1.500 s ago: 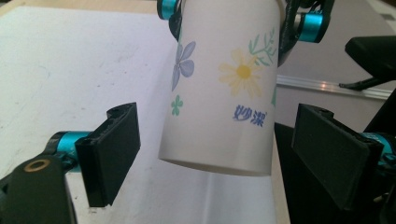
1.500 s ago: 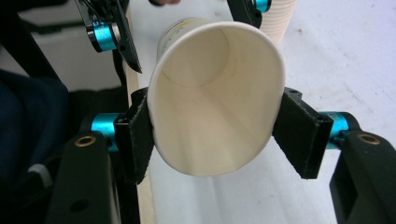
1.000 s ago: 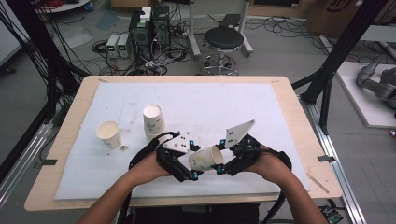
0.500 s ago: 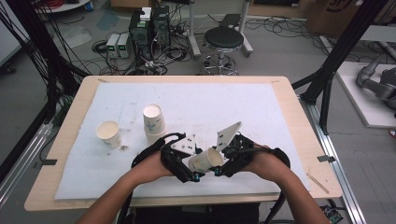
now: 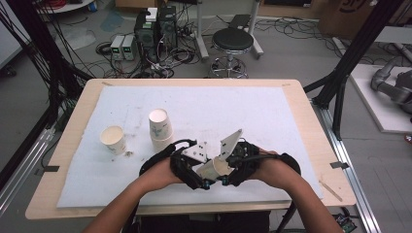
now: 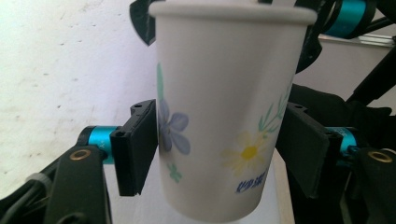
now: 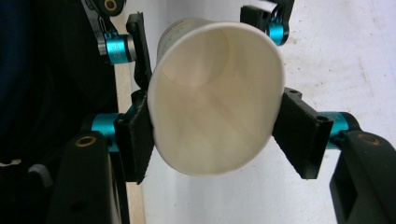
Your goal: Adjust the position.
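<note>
A flower-printed paper cup [image 5: 215,168] is held off the mat at the front centre, lying tilted between both grippers. My left gripper [image 5: 199,175] has its pads [image 6: 137,147] pressed on the cup's [image 6: 224,116] sides near the middle. My right gripper [image 5: 228,174] clamps the cup [image 7: 215,102] at its open mouth. Its pads [image 7: 299,135] squeeze the rim into an oval, and the cup's inside looks empty. The two grippers face each other, almost touching.
Two stacked paper cups [image 5: 160,127] stand upright left of centre on the white mat [image 5: 272,116]. A single cup [image 5: 113,139] stands farther left, with specks beside it. The wooden table edge [image 5: 311,121] frames the mat; a stool and cables lie beyond.
The right gripper has edged left toward the left one, and its grey plate has tipped. The cup stays between both grippers and has dropped slightly toward the front.
</note>
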`<state>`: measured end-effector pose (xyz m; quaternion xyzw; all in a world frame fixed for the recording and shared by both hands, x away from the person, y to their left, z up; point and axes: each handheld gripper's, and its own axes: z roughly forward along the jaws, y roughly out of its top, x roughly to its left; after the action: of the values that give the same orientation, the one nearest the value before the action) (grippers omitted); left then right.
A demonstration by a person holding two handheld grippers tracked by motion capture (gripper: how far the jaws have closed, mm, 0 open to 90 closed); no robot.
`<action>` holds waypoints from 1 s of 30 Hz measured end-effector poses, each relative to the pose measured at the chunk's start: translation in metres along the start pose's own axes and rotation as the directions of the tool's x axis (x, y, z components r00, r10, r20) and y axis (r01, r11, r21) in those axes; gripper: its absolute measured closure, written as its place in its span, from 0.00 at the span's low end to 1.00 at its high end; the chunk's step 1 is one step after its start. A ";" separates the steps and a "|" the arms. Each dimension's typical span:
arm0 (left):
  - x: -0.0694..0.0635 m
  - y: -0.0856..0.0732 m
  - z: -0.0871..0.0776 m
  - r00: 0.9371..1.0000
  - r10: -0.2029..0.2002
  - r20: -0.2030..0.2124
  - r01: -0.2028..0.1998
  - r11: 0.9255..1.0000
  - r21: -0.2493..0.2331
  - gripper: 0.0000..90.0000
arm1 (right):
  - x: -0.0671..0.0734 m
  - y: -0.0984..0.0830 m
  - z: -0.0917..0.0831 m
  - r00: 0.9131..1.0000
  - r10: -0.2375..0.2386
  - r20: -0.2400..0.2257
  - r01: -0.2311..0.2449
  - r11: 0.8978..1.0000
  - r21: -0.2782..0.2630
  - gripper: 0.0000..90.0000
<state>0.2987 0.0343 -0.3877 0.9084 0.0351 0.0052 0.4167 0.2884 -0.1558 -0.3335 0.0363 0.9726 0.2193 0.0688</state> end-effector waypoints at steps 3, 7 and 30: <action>0.000 -0.001 0.002 1.000 -0.002 0.004 0.002 1.000 0.004 0.40 | 0.000 0.001 0.001 1.000 -0.003 -0.006 0.003 1.000 0.012 0.39; -0.001 -0.001 0.004 1.000 0.000 0.009 0.000 1.000 0.001 0.41 | 0.001 0.002 0.001 1.000 -0.011 -0.015 0.011 1.000 0.013 0.39; 0.009 -0.036 -0.012 0.976 -0.177 -0.130 0.139 0.957 -0.256 0.37 | -0.007 -0.065 -0.029 0.953 0.302 0.004 -0.266 0.845 -0.464 0.24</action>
<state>0.3055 0.0671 -0.4076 0.8411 0.1383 0.0449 0.5209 0.2881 -0.2276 -0.3348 0.1709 0.8738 0.4483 0.0793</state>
